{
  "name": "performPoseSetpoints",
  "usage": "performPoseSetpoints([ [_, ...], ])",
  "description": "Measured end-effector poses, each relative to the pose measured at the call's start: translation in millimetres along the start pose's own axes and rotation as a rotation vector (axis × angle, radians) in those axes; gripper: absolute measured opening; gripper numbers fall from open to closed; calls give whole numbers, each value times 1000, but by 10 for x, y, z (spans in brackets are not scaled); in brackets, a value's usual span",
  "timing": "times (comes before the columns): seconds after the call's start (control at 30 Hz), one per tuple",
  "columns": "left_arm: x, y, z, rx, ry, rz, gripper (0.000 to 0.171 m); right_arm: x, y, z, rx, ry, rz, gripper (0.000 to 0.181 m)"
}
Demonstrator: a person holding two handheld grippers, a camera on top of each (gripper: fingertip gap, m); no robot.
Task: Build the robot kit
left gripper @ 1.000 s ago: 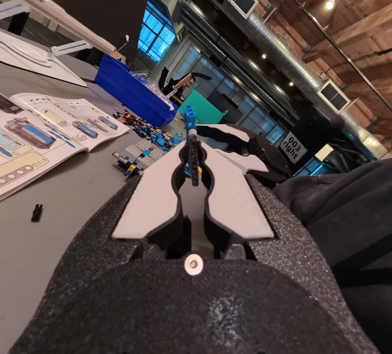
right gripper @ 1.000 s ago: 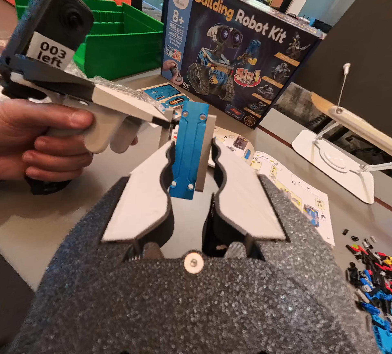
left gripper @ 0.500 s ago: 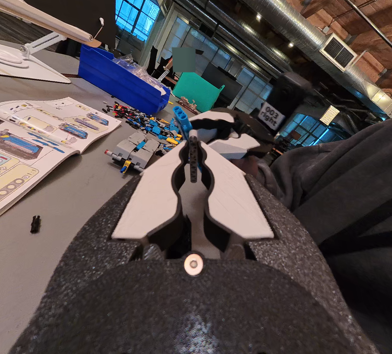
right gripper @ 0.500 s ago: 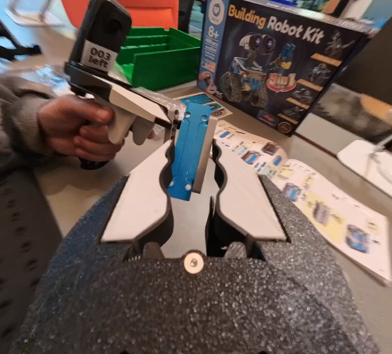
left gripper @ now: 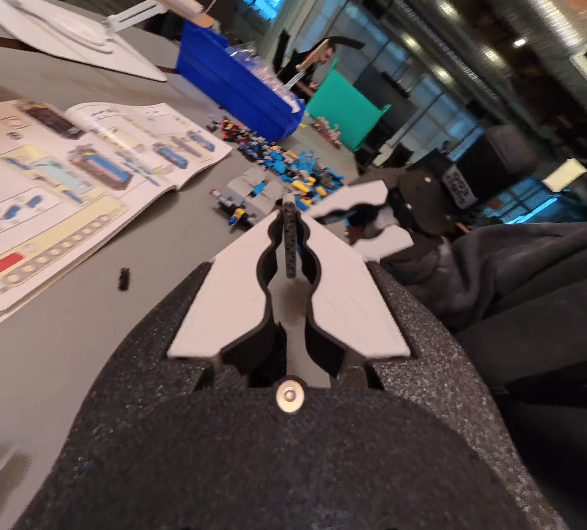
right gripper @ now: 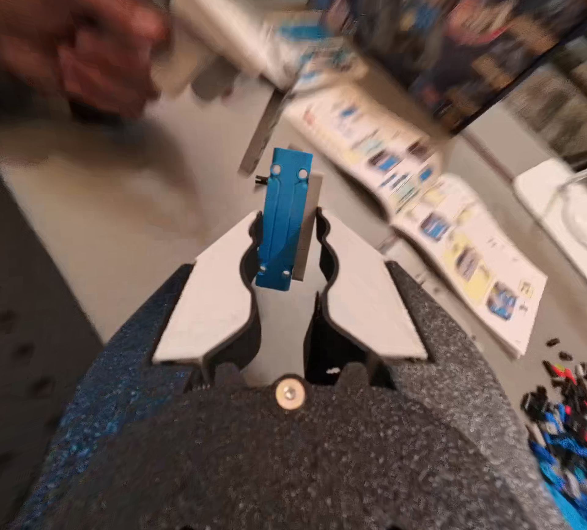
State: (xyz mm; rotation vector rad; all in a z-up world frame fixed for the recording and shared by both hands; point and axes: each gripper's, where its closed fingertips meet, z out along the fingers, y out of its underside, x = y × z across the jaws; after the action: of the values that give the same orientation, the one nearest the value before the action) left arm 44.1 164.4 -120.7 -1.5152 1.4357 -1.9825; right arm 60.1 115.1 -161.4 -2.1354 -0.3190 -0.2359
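In the left wrist view my left gripper [left gripper: 289,216] is shut on a thin grey beam with holes [left gripper: 289,241], held upright above the grey table [left gripper: 158,260]. In the right wrist view my right gripper [right gripper: 286,213] is shut on a blue panel [right gripper: 284,216] with a grey piece [right gripper: 309,222] behind it. The left gripper shows there blurred at the upper left, held by a hand [right gripper: 79,38], its grey beam [right gripper: 263,133] just above and apart from the panel. The right gripper [left gripper: 359,213] also shows low on the right in the left wrist view.
An open instruction booklet [left gripper: 95,165] [right gripper: 428,228] lies on the table. A pile of small parts [left gripper: 286,162] [right gripper: 556,403], a grey part-built assembly [left gripper: 247,197] and a black pin [left gripper: 124,278] lie nearby. A blue bin [left gripper: 232,85], white lamp base [left gripper: 73,28] and kit box [right gripper: 444,22] stand behind. One gripper's finger ends stand about 7 cm off the other's.
The two grippers have drawn apart: the grey beam no longer touches the blue panel. The right gripper has dropped lower and its view has swung down fast and blurred. Both stay shut.
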Motion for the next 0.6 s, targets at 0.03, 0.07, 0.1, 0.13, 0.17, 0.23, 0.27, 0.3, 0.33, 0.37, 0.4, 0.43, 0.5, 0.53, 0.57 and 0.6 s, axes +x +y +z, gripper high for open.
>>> performPoseSetpoints([
  [0.03, -62, 20, 0, -16, -36, 9, 6, -74, 192, 36, -103, -17, -40, 32],
  [0.07, -104, 57, 6, -40, -60, 17, 6, -136, 343, 49, -173, -25, -76, 32],
  [0.1, -120, 102, 19, -67, -69, 23, 6, -247, 458, 49, -221, -73, -90, 32],
  [0.13, -125, 149, 36, -93, -72, 26, 6, -337, 544, 41, -263, -124, -67, 32],
  [0.17, -126, 192, 53, -116, -76, 32, 6, -380, 575, 33, -277, -156, -22, 32],
  [0.23, -115, 277, 80, -163, -76, 52, 6, -419, 546, 22, -254, -224, 118, 32],
  [0.27, -112, 304, 89, -177, -79, 65, 6, -455, 567, 20, -272, -279, 205, 32],
  [0.3, -110, 320, 96, -184, -81, 78, 6, -486, 582, 18, -284, -327, 272, 32],
  [0.33, -107, 335, 101, -192, -81, 85, 6, -495, 572, 17, -272, -355, 324, 33],
  [0.37, -104, 344, 104, -196, -80, 87, 6, -515, 568, 10, -263, -385, 361, 33],
  [0.4, -100, 342, 103, -194, -79, 87, 6, -560, 587, -5, -272, -427, 380, 33],
  [0.43, -93, 339, 102, -194, -74, 85, 6, -612, 613, -32, -286, -477, 381, 35],
  [0.5, -89, 335, 97, -195, -72, 82, 6, -645, 608, -104, -289, -566, 393, 35],
  [0.53, -85, 336, 94, -198, -70, 83, 6, -646, 585, -151, -285, -619, 410, 35],
  [0.57, -70, 364, 94, -219, -61, 84, 6, -670, 534, -224, -268, -695, 404, 38],
  [0.6, -28, 437, 92, -272, -34, 78, 6, -678, 473, -298, -232, -759, 351, 43],
])
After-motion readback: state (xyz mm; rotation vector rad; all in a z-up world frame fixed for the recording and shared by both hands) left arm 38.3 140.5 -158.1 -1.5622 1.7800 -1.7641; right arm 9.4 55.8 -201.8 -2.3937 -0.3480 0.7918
